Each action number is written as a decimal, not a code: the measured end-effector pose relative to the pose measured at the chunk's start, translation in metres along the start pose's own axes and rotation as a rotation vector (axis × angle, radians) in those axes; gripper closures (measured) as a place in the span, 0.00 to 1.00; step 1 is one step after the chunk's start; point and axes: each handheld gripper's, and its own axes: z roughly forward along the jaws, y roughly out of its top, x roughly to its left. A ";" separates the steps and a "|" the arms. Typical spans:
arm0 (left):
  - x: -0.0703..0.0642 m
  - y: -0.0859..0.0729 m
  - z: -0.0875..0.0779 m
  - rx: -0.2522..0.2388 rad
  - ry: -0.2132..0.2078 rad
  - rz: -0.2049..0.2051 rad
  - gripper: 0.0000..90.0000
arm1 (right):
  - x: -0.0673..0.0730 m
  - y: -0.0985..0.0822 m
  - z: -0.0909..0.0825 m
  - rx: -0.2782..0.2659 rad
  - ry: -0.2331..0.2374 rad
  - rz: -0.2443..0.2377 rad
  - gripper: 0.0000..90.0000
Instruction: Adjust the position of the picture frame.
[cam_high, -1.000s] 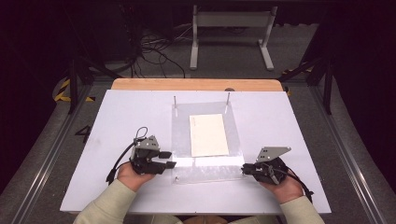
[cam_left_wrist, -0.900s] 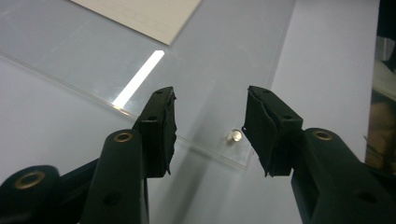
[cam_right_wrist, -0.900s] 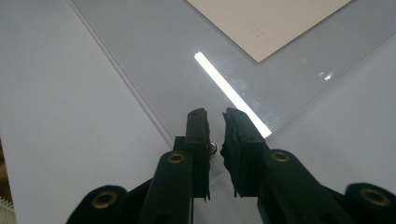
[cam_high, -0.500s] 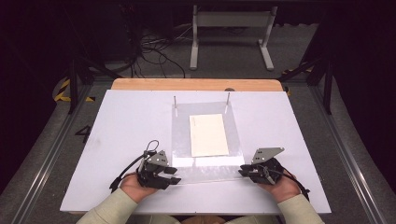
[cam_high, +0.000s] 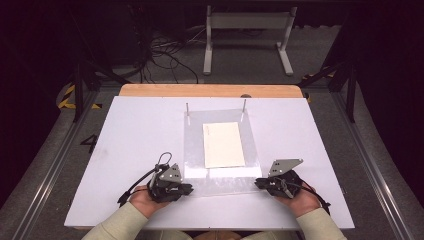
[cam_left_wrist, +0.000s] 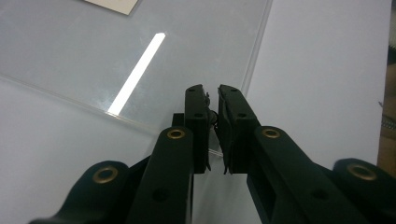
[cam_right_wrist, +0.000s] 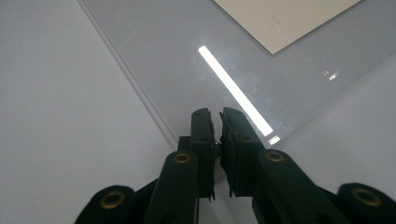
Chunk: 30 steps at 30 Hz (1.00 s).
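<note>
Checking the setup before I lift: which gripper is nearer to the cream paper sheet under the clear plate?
Left, only slightly. The left gripper is at the clear plate's near-left corner; the right gripper is at its near-right corner. The paper sheet lies between, farther up.

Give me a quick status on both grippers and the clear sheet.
Left gripper just closed on clear sheet, near corner. Right gripper shut on opposite near corner. Sheet flat on table, paper beneath. Nothing in the way.

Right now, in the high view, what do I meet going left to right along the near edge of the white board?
left gripper → near edge of the clear plastic sheet → right gripper, all on the white board.
</note>
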 end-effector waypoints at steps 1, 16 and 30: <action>0.000 0.000 0.000 0.004 0.001 0.004 0.92 | 0.001 0.000 0.000 0.003 -0.002 0.002 0.92; -0.019 -0.007 -0.011 0.065 -0.083 0.002 0.92 | 0.032 -0.011 -0.010 0.013 0.054 -0.007 0.92; -0.033 -0.017 -0.019 0.090 -0.130 0.030 0.92 | 0.059 -0.019 -0.017 0.021 0.098 -0.028 0.92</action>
